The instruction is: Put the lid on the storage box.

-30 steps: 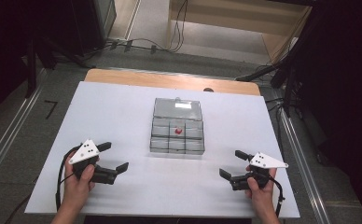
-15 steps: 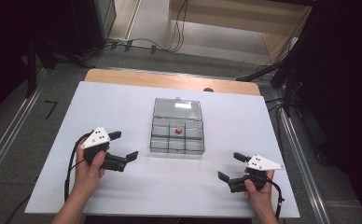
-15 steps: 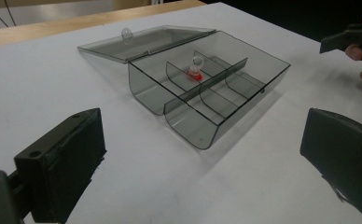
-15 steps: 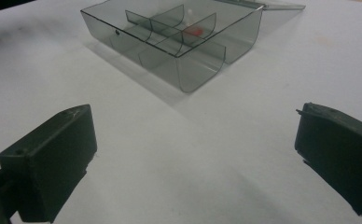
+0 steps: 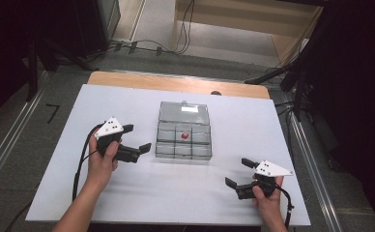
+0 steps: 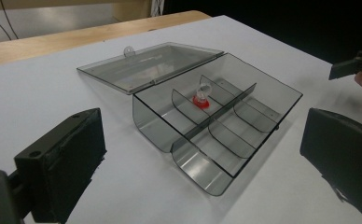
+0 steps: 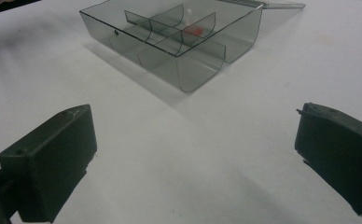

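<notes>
While both grippers hover over the white table, the views split the detail as follows.

Box: a clear grey box [image 5: 184, 137] sits mid-table with its lid [image 5: 184, 112] swung flat on the far side.
Compartments: the left gripper view shows one long divider and curved cross walls making six cells; from the high view these are only faint lines.
Ring: a small red-based ring [image 6: 201, 97] stands in a middle cell on the lid side; the high view gives it as a red dot [image 5: 185, 136], and the right gripper view as a red blur [image 7: 196, 31] behind the walls.
Left gripper: the left gripper [image 5: 138, 142] is held just left of the box, jaws spread wide and holding nothing, pointing at the box's near left part.
Right gripper: the right gripper [image 5: 239, 172] is near the near right corner of the table, well apart from the box, jaws parted and bare.
Lid tab: the left gripper view shows a small round tab on the lid's far edge.
Table: the table [image 5: 127, 193] has a wooden strip along its far edge.
</notes>
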Available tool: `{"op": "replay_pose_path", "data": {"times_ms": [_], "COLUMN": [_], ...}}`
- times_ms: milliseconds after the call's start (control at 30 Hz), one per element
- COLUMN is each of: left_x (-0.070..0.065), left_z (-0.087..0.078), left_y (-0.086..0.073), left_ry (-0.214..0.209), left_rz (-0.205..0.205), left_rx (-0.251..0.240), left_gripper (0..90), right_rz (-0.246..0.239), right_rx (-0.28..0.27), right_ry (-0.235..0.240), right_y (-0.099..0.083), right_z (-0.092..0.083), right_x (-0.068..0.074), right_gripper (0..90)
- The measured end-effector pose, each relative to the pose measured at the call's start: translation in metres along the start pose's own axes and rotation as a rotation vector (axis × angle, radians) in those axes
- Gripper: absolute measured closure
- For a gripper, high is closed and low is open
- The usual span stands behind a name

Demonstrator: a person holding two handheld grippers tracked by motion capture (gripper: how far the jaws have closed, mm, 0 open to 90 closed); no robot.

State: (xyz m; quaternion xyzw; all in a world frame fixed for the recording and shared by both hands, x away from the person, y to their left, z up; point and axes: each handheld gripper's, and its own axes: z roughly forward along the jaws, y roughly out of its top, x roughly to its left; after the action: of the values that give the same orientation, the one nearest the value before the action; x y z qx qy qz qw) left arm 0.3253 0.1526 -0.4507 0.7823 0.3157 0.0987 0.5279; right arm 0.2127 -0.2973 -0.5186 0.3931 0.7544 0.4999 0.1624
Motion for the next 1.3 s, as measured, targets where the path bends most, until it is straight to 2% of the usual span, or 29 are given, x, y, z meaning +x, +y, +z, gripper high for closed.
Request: {"op": "replay_pose_path", "data": {"times_ms": [100,333,733,1100,1233,1300], "left_x": [0.005,0.016,0.029,0.04,0.045,0.048], "left_z": [0.005,0.019,0.046,0.08,0.091,0.097], "left_y": [0.006,0.016,0.031,0.029,0.027,0.028], "left_ry": [-0.021,-0.017,-0.014,-0.04,0.0,0.022], "left_rz": [-0.023,-0.043,-0.053,-0.13,-0.162,-0.161], "left_rx": [-0.003,0.007,0.044,0.082,0.102,0.124], "left_gripper": [0.0,0.4,0.5,2.8,6.8,11.1], "right_rz": [-0.003,-0.004,-0.002,-0.015,-0.016,-0.022], "right_rx": [0.0,0.0,0.002,0.002,0.006,0.007], "right_ry": [-0.001,0.003,0.002,0.003,0.002,-0.002], "right_y": [0.0,0.0,0.0,0.0,0.001,0.001], "right_z": [0.0,0.001,0.001,0.002,0.003,0.003], "right_x": [0.0,-0.001,0.0,0.0,0.001,0.001], "right_gripper": [0.0,0.0,0.0,0.0,0.0,0.0]}}
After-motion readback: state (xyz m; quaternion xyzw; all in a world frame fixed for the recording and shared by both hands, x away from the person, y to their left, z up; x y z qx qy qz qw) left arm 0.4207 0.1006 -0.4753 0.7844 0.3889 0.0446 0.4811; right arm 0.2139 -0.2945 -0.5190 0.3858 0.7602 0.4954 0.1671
